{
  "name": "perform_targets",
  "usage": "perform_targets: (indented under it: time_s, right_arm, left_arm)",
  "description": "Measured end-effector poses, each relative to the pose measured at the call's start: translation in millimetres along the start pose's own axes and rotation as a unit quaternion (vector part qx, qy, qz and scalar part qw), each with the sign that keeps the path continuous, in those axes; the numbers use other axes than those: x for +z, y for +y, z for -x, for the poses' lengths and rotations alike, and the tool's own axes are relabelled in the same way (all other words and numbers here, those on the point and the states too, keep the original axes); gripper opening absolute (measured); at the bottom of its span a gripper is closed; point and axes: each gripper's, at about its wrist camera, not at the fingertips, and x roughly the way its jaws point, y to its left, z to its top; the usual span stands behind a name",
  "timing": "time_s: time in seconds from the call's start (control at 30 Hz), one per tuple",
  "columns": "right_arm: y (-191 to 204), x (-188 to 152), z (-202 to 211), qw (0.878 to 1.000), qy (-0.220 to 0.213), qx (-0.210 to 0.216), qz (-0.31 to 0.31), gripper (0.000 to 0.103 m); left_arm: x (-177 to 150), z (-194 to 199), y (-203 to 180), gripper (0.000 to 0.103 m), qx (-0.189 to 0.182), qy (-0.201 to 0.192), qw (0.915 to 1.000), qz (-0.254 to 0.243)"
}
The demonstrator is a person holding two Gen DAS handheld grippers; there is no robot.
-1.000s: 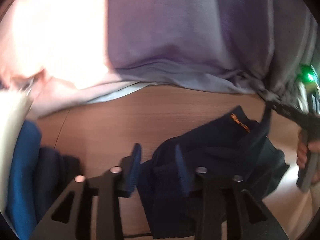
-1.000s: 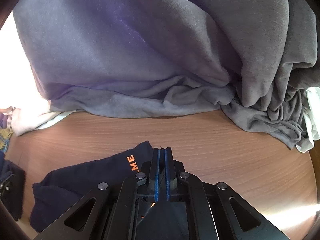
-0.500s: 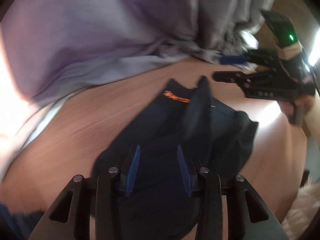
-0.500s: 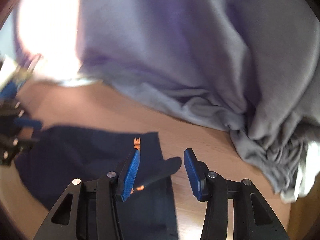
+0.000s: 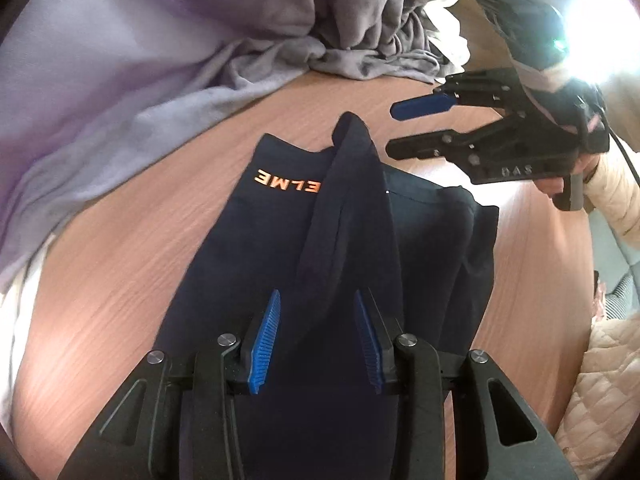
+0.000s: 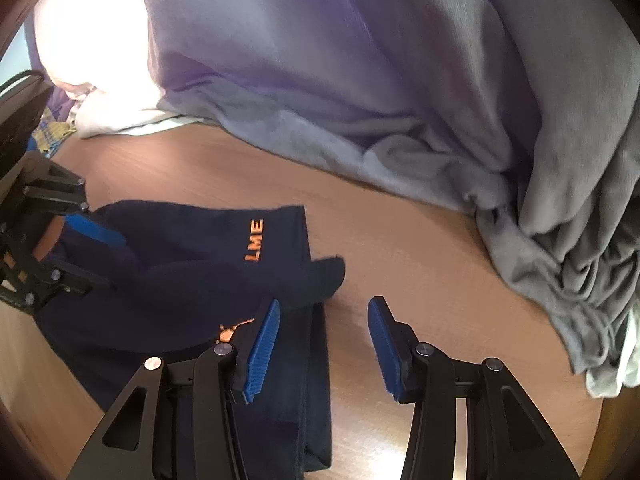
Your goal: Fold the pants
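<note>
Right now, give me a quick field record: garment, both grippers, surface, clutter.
garment: navy pants with orange lettering, partly folded, flat on the table
raised fold: a ridge of navy cloth runs up between the left fingers
left gripper: open over the pants, pads not pressing cloth
right gripper: open, left pad at the pants' edge, nothing held
surface: wooden table
clutter: heap of grey-lilac fabric behind the pants, apart from them

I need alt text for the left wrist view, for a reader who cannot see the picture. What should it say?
Navy pants with orange lettering lie partly folded on a wooden table, under the open left gripper, whose blue pads grip nothing. The right gripper, also open, hovers past the pants' far end, and grey-purple fabric is heaped behind.
</note>
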Motion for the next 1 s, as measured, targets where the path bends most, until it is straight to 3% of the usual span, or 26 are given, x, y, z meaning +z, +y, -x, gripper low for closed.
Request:
perform_targets:
  time_s: [0.13, 0.2, 0.27, 0.43, 0.53, 0.83, 1.0]
  right_arm:
    - [5, -8, 2, 1.000, 0.001, 0.009, -0.001, 0.047]
    - [4, -8, 0, 1.000, 0.002, 0.011, -0.004, 0.047]
    - [1, -8, -1, 1.000, 0.002, 0.013, -0.010, 0.047]
    - [-3, -6, -3, 1.000, -0.004, 0.018, -0.025, 0.047]
    - [-2, 0, -6, 0.999, -0.013, 0.031, -0.023, 0.047]
    - [-9, 22, -31, 0.995, -0.019, 0.073, -0.060, 0.047]
    - [-6, 33, -47, 0.995, -0.010, 0.084, -0.060, 0.047]
  left_arm:
    - [1, -10, 1, 0.033, 0.001, 0.012, 0.9999, -0.004]
    - [1, -12, 1, 0.014, 0.001, 0.015, 0.9999, 0.001]
    - [2, -8, -1, 0.007, 0.004, 0.005, 0.9999, 0.010]
    - [4, 22, -9, 0.005, 0.032, -0.048, 0.9983, 0.013]
    - [7, 30, -7, 0.005, 0.048, -0.055, 0.9973, 0.013]
    - [-1, 26, 14, 0.005, 0.097, -0.043, 0.9936, 0.040]
    - [-5, 21, 22, 0.005, 0.100, -0.034, 0.9935, 0.043]
